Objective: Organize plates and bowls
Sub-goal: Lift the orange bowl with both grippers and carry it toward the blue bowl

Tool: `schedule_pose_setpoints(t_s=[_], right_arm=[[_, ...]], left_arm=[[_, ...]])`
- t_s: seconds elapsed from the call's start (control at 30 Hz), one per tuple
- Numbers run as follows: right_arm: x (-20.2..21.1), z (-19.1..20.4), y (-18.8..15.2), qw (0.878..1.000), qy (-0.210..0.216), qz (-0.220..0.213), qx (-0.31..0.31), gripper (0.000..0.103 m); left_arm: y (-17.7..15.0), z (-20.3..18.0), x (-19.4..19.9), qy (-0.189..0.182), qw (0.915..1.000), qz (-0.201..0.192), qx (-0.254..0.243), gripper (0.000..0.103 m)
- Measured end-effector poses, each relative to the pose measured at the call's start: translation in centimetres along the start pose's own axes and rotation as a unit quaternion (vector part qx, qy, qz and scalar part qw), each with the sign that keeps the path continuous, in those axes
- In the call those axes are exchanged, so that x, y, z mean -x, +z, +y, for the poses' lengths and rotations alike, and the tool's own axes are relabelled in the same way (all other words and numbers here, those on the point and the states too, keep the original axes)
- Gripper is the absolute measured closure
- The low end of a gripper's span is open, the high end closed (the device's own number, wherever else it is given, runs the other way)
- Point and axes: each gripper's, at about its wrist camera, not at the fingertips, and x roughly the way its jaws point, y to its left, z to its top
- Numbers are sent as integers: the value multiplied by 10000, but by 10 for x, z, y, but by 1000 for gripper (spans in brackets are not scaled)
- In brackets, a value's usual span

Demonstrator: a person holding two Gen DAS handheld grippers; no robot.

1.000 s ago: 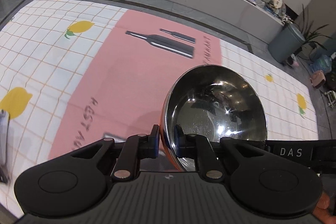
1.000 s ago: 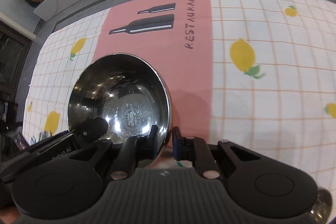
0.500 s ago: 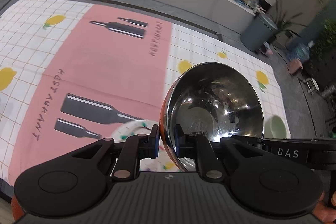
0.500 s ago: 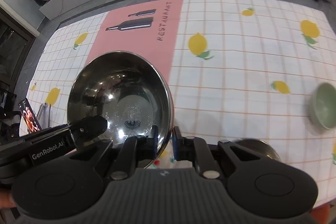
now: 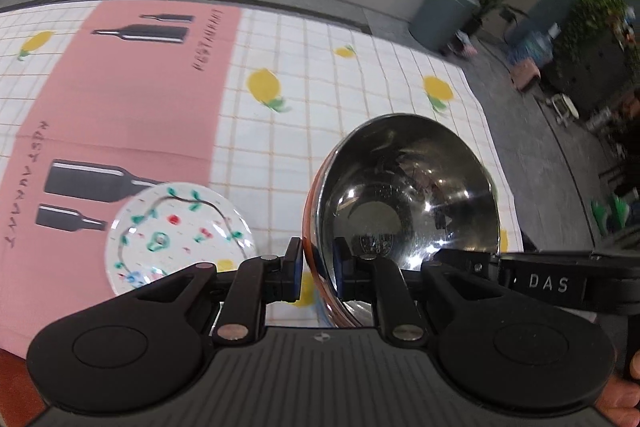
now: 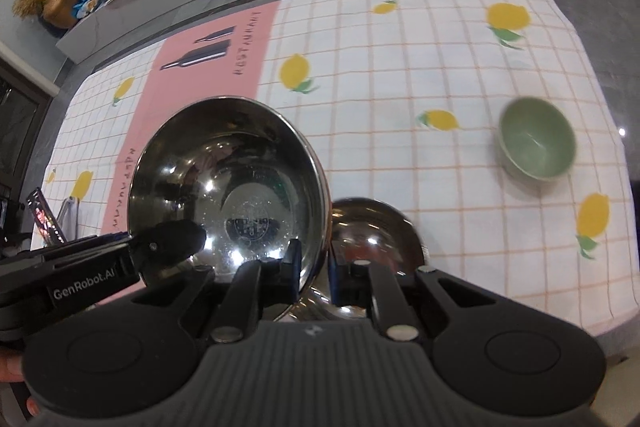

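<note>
Both grippers are shut on the rim of one steel bowl with an orange outside (image 5: 404,195), held above the table. My left gripper (image 5: 318,263) pinches its left rim; my right gripper (image 6: 311,265) pinches its right rim, and the bowl (image 6: 228,183) fills the left of the right wrist view. A second steel bowl (image 6: 376,231) stands on the cloth just below and right of the held one. A green bowl (image 6: 536,143) stands at the right. A white floral plate (image 5: 176,231) lies left of the left gripper.
The table carries a white checked cloth with lemons and a pink band (image 5: 132,99). Its right edge (image 5: 496,155) drops to a grey floor with a bin (image 5: 444,11) and plants. A phone on a stand (image 6: 44,223) is at the far left.
Both grippers carried the steel bowl to the right across the table. The floral plate, the second steel bowl and the green bowl have come more fully into view.
</note>
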Motion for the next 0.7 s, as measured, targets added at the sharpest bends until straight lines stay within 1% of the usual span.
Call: schedule_pose_setpoints(t_s=[0.17, 0.33, 0.5, 0.7], right_arm=[[-1, -22, -6, 9999, -101, 28, -122, 92], [-13, -36, -12, 9995, -175, 171, -179, 93], [-30, -46, -19, 9988, -236, 394, -156, 94], [-45, -55, -20, 9980, -269, 533, -201, 95]], left_arm=[[-6, -14, -19, 1, 9996, 264, -117, 86], [-13, -23, -33, 134, 9982, 486, -330, 86], [-18, -26, -50, 217, 9951, 849, -453, 85], [-21, -30, -67, 326, 9908, 1153, -636, 84]])
